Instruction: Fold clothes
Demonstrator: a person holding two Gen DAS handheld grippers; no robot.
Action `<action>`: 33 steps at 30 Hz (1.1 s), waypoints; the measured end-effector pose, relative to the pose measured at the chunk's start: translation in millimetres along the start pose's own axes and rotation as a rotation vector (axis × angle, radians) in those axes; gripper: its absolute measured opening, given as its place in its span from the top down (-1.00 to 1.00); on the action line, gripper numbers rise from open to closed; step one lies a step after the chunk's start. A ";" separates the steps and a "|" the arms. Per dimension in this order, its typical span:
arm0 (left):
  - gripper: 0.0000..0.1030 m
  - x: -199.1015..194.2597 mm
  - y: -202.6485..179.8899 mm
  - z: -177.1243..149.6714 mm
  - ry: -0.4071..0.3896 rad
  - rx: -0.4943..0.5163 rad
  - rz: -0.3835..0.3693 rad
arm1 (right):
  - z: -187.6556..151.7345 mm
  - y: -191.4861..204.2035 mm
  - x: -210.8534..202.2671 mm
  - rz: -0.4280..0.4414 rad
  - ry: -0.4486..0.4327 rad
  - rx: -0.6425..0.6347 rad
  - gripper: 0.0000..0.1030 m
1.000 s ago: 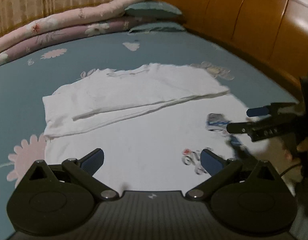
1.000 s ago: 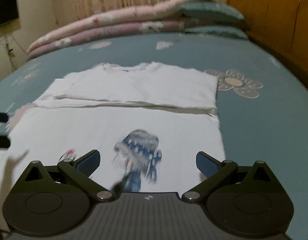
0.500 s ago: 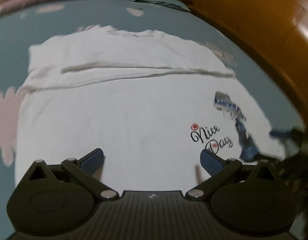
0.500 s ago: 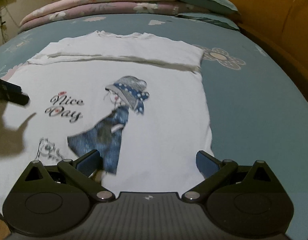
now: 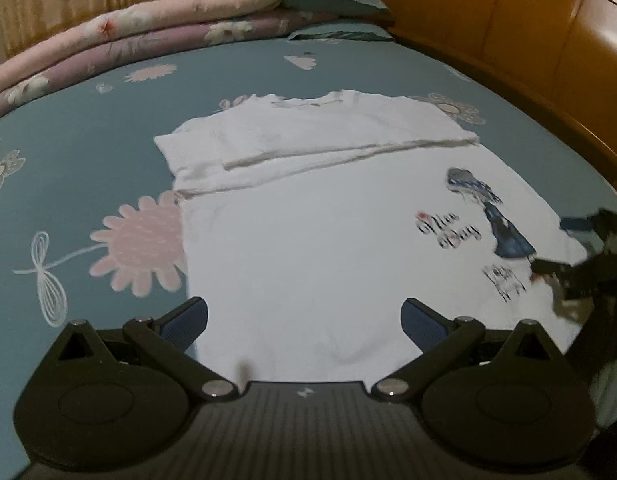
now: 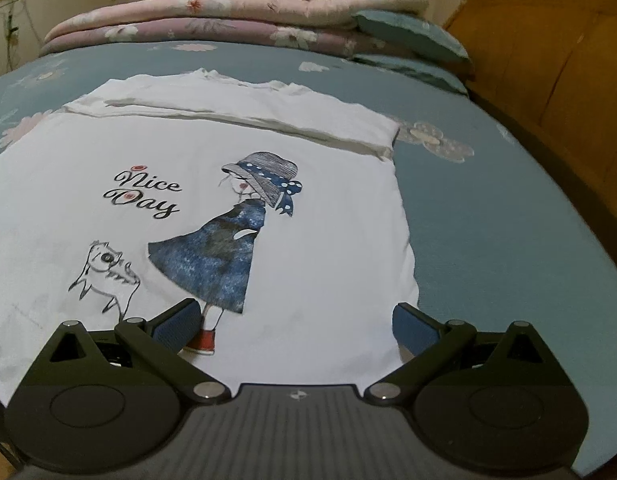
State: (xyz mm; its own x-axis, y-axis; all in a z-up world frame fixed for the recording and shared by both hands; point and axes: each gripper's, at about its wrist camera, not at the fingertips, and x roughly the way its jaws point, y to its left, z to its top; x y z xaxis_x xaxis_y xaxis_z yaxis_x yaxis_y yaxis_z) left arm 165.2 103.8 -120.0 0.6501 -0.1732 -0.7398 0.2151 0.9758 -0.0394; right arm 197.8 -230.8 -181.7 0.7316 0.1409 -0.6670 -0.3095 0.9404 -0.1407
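Note:
A white T-shirt (image 5: 308,240) lies flat on the blue flowered bed sheet (image 5: 88,168). Its far part is folded over into a band (image 6: 244,108). The print (image 6: 228,240) faces up: a girl in a blue dress, a cat and "Nice Day". My left gripper (image 5: 304,318) hovers open over the shirt's near left part, with nothing between its fingers. My right gripper (image 6: 296,318) is open low over the near hem, by the shirt's right edge. In the left wrist view, the right gripper (image 5: 564,245) shows blurred at the right edge.
Folded pink and purple quilts (image 6: 228,20) and teal pillows (image 6: 408,36) lie along the far side of the bed. A wooden headboard (image 6: 548,60) runs along the right. Bare sheet (image 6: 488,220) lies to the right of the shirt.
Both grippers have drawn back towards the shirt's near hem and stayed open. The left view has swung left, so more bare sheet shows. The shirt lies as before.

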 end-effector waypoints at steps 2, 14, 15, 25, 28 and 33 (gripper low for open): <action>-0.98 4.8 -12.3 -12.5 -0.007 0.014 -0.022 | 0.3 -1.5 0.0 0.005 0.009 0.014 -1.00; -0.98 28.0 -39.4 -50.3 0.088 0.080 -0.040 | -6.6 -10.4 -3.5 0.049 0.024 0.042 -1.00; -0.98 25.2 -38.9 -49.6 0.086 0.071 -0.036 | -4.7 -10.1 -5.7 0.051 0.034 0.042 -1.00; -0.98 29.8 -55.4 -40.5 0.060 0.047 -0.049 | 15.0 40.3 -14.0 0.174 0.037 -0.141 -1.00; -0.98 37.6 -63.0 -47.8 0.087 0.070 -0.054 | 5.1 27.9 -11.4 0.215 0.093 -0.079 -1.00; -0.98 32.8 -59.9 -51.4 0.078 0.075 -0.067 | -5.9 -10.1 -28.5 0.217 0.129 0.004 -1.00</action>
State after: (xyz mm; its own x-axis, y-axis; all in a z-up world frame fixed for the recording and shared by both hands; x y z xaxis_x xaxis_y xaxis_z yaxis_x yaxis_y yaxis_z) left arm 136.1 46.5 -176.5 0.5746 -0.2235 -0.7873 0.3119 0.9492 -0.0418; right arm 176.4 -246.2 -165.5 0.5648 0.2993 -0.7690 -0.4480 0.8938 0.0188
